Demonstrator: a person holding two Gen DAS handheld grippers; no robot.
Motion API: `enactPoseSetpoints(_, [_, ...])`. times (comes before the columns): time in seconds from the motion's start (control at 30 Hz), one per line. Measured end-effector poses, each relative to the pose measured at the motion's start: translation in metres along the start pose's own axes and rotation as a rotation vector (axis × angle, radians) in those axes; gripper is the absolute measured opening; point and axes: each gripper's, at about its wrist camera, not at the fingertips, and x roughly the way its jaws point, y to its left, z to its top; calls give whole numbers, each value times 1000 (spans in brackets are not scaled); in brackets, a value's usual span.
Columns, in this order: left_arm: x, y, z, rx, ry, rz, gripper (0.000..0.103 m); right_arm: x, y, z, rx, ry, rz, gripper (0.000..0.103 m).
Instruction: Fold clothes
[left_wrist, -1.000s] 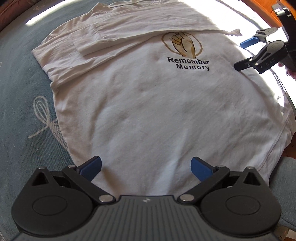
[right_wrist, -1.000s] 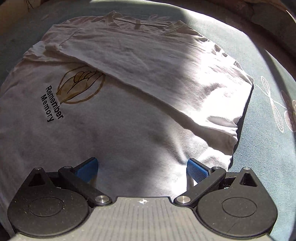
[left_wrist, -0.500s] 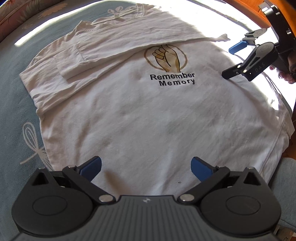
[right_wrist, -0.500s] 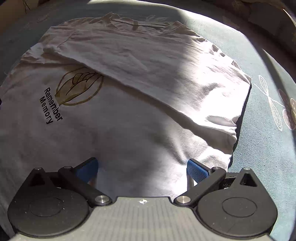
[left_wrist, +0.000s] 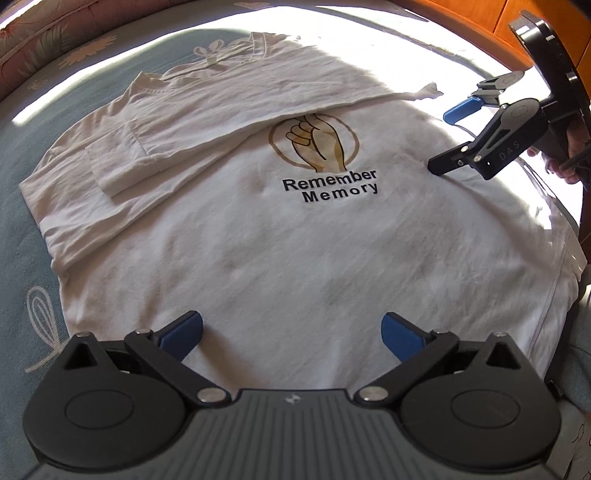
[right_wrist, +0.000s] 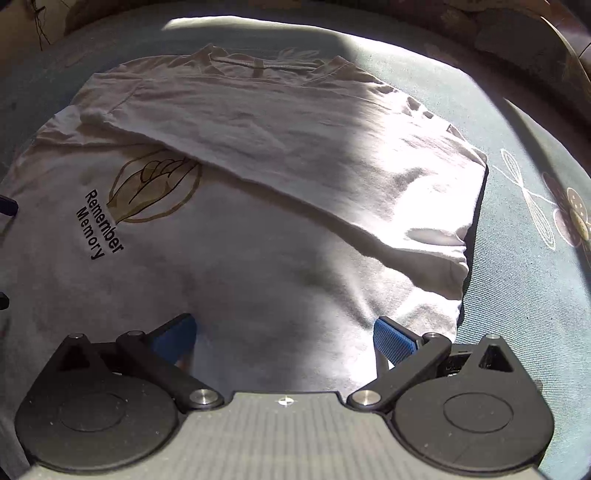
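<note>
Left wrist view: a white shirt (left_wrist: 280, 229) lies flat on a blue bedspread (left_wrist: 22, 206), one sleeve (left_wrist: 207, 122) folded across toward eleven o'clock, left gripper (left_wrist: 291, 334) spread empty at six; right wrist view: right gripper (right_wrist: 284, 338) likewise spread empty over the shirt, so most folding seems left.

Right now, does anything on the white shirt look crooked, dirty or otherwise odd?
Yes. The folded sleeve lies slanted across the shirt and covers the top of the printed hand logo, with its cuff end sticking out unevenly. Faint greyish smudges show below the lettering. No tears are visible.
</note>
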Motion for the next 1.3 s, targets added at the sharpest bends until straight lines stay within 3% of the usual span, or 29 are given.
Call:
enactPoseSetpoints(0.57, [5,-7,0,2,-71,24,102,-4,-1,-14,-35,-110,14,103])
enactPoseSetpoints(0.9, [1,-10,-6,8,-110,30,102,-6,3,-15,-9,-109,-8,103])
enactPoseSetpoints(1.03, [-11,-23,-7,-14,-112,21,102,-25,13,-19,-12,-126,1,103])
enactPoseSetpoints(1.17, [-37,-55,-18,-6,-161,23,102,-58,41,-44,-88,-189,0,103])
enactPoseSetpoints(1.3, [-58,-84,-33,-47,-178,46,102,-81,58,-80,-65,-192,19,103])
